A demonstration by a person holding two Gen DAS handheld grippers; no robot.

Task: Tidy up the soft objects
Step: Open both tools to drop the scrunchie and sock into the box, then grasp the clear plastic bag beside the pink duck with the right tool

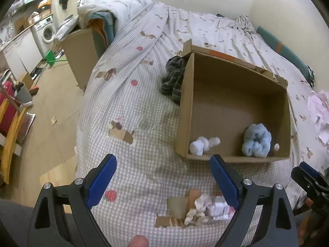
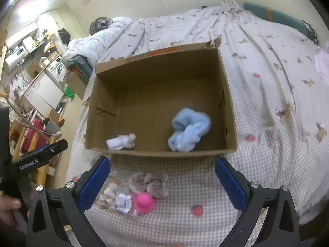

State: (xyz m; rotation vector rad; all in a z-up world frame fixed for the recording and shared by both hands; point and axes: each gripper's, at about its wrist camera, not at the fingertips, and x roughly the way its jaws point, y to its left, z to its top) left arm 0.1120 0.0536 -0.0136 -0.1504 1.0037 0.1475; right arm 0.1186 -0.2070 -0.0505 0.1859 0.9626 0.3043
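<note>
An open cardboard box (image 2: 230,107) stands on the bed; it also shows in the left wrist view (image 1: 185,107). Inside lie a light blue fluffy cloth (image 2: 188,131) (image 1: 256,141) and a small white sock bundle (image 2: 121,141) (image 1: 202,143). In front of the box on the bedspread lie a beige fluffy scrunchie (image 2: 150,182), a pink soft toy (image 2: 144,202), cream socks (image 2: 108,194) (image 1: 196,207) and a white packet (image 2: 123,202) (image 1: 220,207). My right gripper (image 2: 162,182) is open above this pile. My left gripper (image 1: 163,180) is open, to the left of it.
A dark striped garment (image 1: 173,78) lies against the box's left side. A pink cloth (image 1: 319,113) lies at the right. A second cardboard box (image 1: 80,55) stands beside the bed. The bed edge drops to the floor (image 1: 47,133) at the left.
</note>
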